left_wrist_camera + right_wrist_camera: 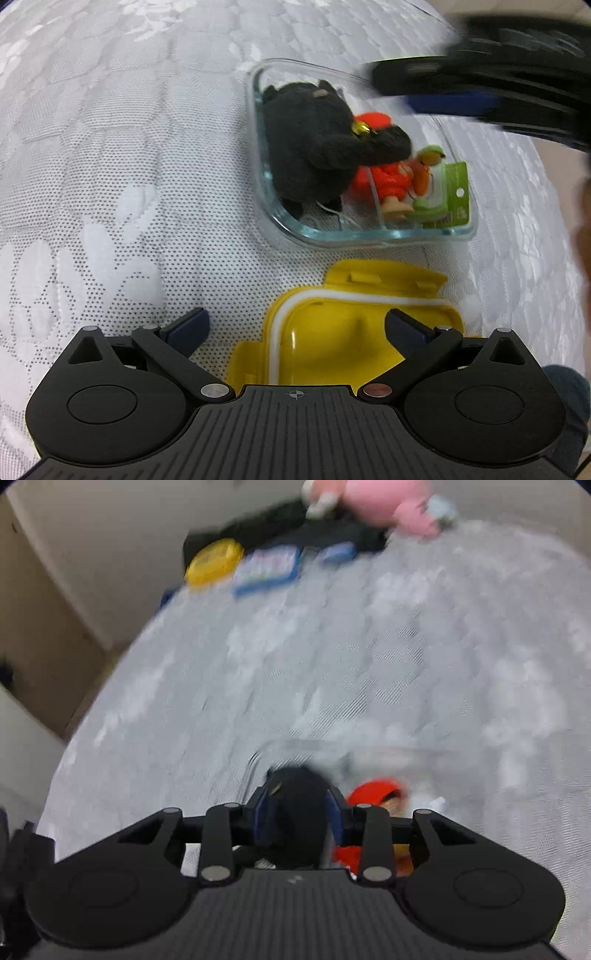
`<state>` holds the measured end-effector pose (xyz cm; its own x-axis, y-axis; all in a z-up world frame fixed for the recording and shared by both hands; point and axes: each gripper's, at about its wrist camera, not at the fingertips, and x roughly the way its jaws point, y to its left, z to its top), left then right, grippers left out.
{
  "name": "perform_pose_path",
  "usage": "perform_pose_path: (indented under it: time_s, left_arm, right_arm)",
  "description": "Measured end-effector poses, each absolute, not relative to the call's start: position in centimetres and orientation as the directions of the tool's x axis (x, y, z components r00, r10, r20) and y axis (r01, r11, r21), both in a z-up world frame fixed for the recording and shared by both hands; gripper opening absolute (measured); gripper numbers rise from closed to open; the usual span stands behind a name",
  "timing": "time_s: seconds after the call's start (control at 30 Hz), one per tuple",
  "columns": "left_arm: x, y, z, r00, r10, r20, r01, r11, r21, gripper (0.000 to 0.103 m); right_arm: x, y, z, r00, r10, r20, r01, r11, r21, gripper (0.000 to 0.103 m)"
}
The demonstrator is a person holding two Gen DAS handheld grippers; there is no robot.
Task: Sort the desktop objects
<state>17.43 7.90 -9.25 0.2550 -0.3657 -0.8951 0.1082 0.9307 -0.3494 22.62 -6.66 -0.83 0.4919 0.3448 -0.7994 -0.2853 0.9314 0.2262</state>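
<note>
Left tongs [297, 326] gape above yellow lid [332, 332]; right tongs' [295, 819] spread undeterminable; black plush [314, 144] lies lengthwise in glass container [369, 236].

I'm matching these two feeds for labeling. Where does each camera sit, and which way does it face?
Left wrist: on the left hand-held gripper, open, facing the yellow lid and glass container; the right hand-held gripper shows blurred at top right.
Right wrist: on the right hand-held gripper, looking across the mattress, blurred.
Shared: black plush, red doll.
</note>
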Motion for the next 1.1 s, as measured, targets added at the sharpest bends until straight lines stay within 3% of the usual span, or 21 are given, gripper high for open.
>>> perform_pose_path:
  time_s: [0.17,0.37,0.47,0.6,0.7,0.87,1.1]
  left_arm:
    - [17.7,6.9,-9.8,0.254,-0.348,-0.903,0.115,0.937,-0.329,0.103]
    - [17.8,6.4,-10.0,0.251,-0.342,-0.905,0.119,0.939,-0.322,0.103]
    - [17.7,6.2,-10.2,0.248,-0.339,-0.908,0.123,0.94,-0.318,0.103]
    - [17.2,7.9,-8.6,0.248,-0.346,-0.905,0.121,0.938,-0.325,0.103]
    - [17.2,8.1,-8.5,0.25,-0.352,-0.902,0.118,0.936,-0.333,0.103]
    - [17.2,8.4,-8.4,0.25,-0.36,-0.899,0.117,0.933,-0.341,0.103]
    - [17.7,8.9,-8.7,0.257,-0.378,-0.89,0.08,0.926,-0.37,0.103]
  right_arm:
    - [22.2,-9.8,-0.1,0.52,0.166,-0.838,-0.251,0.967,0.036,0.039]
    - [22.0,-10.8,-4.2,0.419,0.161,-0.894,-0.216,0.974,0.075,0.038]
    - [22.0,-9.8,-5.5,0.434,0.143,-0.889,-0.234,0.971,0.042,0.045]
    - [21.2,-7.4,-5.9,0.514,0.03,-0.857,-0.355,0.917,-0.18,0.028]
    - [21.1,-7.0,-5.8,0.561,0.006,-0.828,-0.374,0.894,-0.247,0.009]
    - [21.8,-7.6,-5.0,0.528,0.037,-0.848,-0.375,0.906,-0.194,0.013]
    - [19.0,-11.4,-2.0,0.5,0.157,-0.852,-0.237,0.971,0.04,0.022]
